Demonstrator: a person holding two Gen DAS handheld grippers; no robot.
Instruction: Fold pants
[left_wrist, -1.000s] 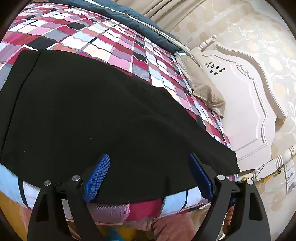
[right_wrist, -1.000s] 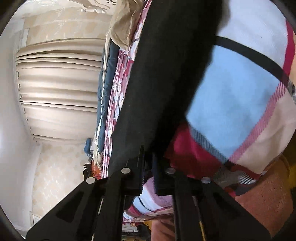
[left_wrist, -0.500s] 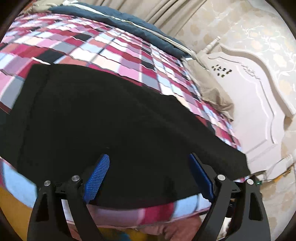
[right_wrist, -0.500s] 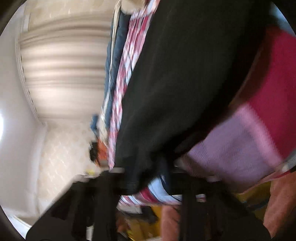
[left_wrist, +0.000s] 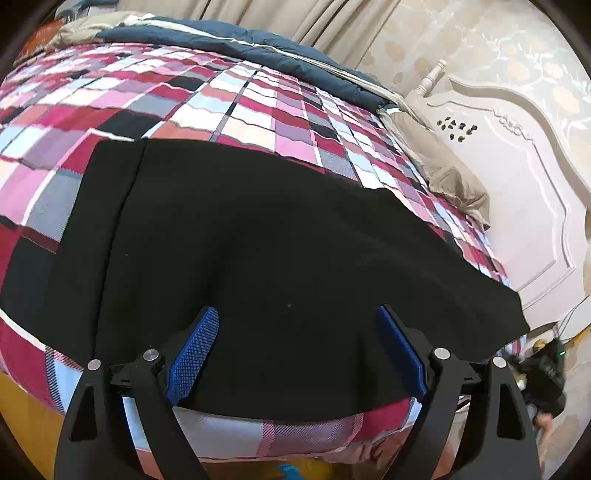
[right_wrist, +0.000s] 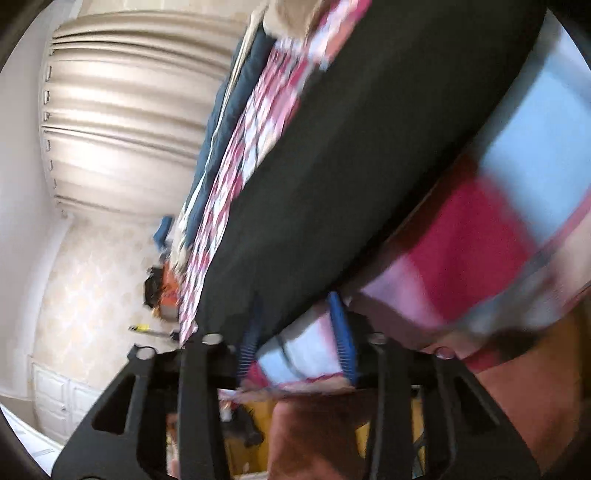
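Observation:
Black pants (left_wrist: 258, 251) lie spread flat across the near edge of a bed with a pink, red and blue plaid cover (left_wrist: 221, 92). My left gripper (left_wrist: 295, 350) is open, its blue pads wide apart above the near hem, holding nothing. In the blurred, tilted right wrist view the pants (right_wrist: 351, 166) run along the bed edge. My right gripper (right_wrist: 295, 332) is open, its blue fingers (right_wrist: 341, 328) apart at the corner of the pants and the plaid cover (right_wrist: 480, 240).
A white carved headboard (left_wrist: 517, 184) stands at the right, with a beige pillow (left_wrist: 450, 177) and a dark blue quilt (left_wrist: 258, 40) at the far side. Beige curtains (right_wrist: 122, 122) hang behind. A dark object (left_wrist: 546, 376) sits low beside the bed.
My right gripper, shut on the pants' edge a second ago, has opened and let go. My left gripper has drawn back and up, so more of the bed shows.

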